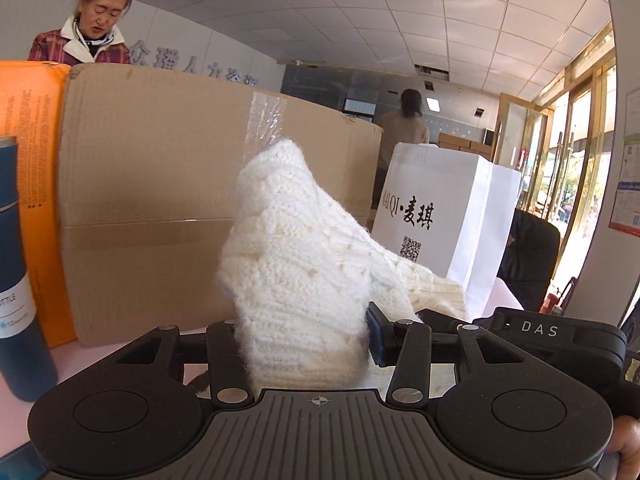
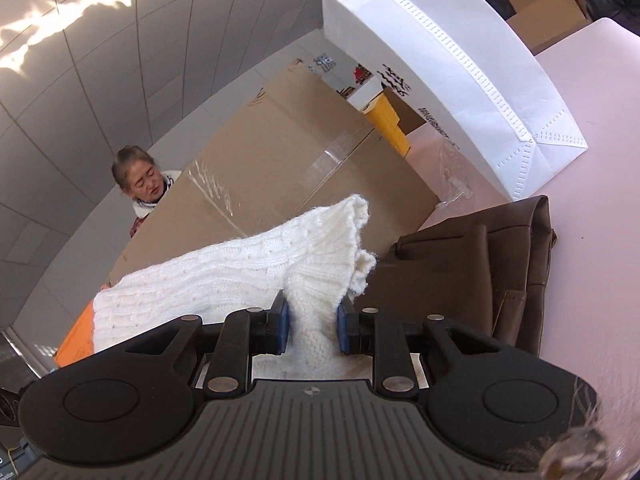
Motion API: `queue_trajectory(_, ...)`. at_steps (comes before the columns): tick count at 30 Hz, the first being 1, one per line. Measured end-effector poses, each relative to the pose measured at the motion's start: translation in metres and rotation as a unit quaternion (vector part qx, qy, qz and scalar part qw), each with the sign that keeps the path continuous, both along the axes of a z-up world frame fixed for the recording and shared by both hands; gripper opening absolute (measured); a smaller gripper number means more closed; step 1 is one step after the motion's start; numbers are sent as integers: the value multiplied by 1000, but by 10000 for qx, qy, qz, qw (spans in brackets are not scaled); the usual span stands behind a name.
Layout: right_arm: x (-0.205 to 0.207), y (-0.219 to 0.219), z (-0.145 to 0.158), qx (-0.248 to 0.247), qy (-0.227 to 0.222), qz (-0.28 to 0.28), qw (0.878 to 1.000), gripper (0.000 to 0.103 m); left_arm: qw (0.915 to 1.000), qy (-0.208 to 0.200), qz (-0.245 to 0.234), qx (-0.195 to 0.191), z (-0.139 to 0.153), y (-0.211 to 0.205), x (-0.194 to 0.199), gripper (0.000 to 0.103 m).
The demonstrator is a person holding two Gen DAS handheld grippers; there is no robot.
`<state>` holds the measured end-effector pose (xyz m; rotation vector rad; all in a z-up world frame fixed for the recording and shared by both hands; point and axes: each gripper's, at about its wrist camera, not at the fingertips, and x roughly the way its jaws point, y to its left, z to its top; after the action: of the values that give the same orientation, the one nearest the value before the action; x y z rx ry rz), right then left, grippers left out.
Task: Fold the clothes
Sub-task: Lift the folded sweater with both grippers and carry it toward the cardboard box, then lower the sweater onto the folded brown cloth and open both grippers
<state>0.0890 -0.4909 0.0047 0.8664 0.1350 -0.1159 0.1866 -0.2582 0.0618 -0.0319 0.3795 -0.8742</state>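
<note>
Gripping the white cable-knit sweater (image 2: 256,276), the right gripper (image 2: 311,330) has its blue pads (image 2: 280,330) pressed into a narrow bunch of knit from both sides. From the pinch the sweater fans up and away to the left, its ribbed edge standing free above the fingers. Just right of the gripper a folded brown garment (image 2: 472,272) lies on the pale pink table (image 2: 592,216).

The left gripper (image 1: 308,340) likewise clenches the sweater (image 1: 296,264): a thick fold of knit fills the space between its fingers, hiding the left pad, while the right blue pad (image 1: 378,340) bears against the wool. The knit rises in a peak directly ahead of the fingers and trails down to the right, toward the other gripper body marked DAS (image 1: 540,332), which sits close on the right.

Farther out, a large cardboard box (image 1: 160,200) sealed with clear tape stands across the far side of the table. A white non-woven bag (image 1: 440,224) with black print stands to the far right. At the left edge are a blue bottle (image 1: 18,280) and an orange box (image 1: 36,160).
</note>
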Motion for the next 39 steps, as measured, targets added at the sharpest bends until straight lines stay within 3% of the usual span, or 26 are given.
queue_trajectory(6, 0, -31, -28, 533, 69, -453, 9975, 21, 9996, 38, -24, 288, -26, -49, 23, 46)
queue_trajectory(11, 2, -30, -30, 165, 584, -757, 9953, 23, 9977, -56, 123, 658, -49, -74, 30, 48)
queue_trajectory(17, 1, -26, -34, -289, 1236, -1157, 9851, 34, 9910, -246, 564, 1188, -71, -80, 39, 76)
queue_trajectory(20, 3, -24, -38, -423, 1326, -1222, 9827, 35, 9899, -356, 694, 1181, -68, -71, 31, 93)
queue_trajectory(21, 4, -23, -38, -514, 1361, -1277, 9811, 44, 9895, -393, 737, 1179, -67, -69, 28, 97)
queue_trajectory(23, 0, -25, -39, -420, 1384, -1435, 9790, 57, 9886, -467, 823, 1174, -64, -63, 23, 99)
queue_trajectory(25, -4, -28, -40, -324, 1406, -1591, 9767, 77, 9876, -567, 872, 1179, -61, -56, 17, 99)
queue_trajectory(29, -11, -37, -45, 31, 1163, -1769, 9773, 81, 9870, -857, 678, 1176, -49, -29, -13, 100)
queue_trajectory(32, -25, -39, -45, 224, 779, -2027, 9759, 86, 9892, -734, 583, 1131, -44, -11, -29, 101)
queue_trajectory(39, -45, -26, -40, 123, 567, -2267, 9722, 90, 9923, -450, 511, 1033, -36, 35, -62, 102)
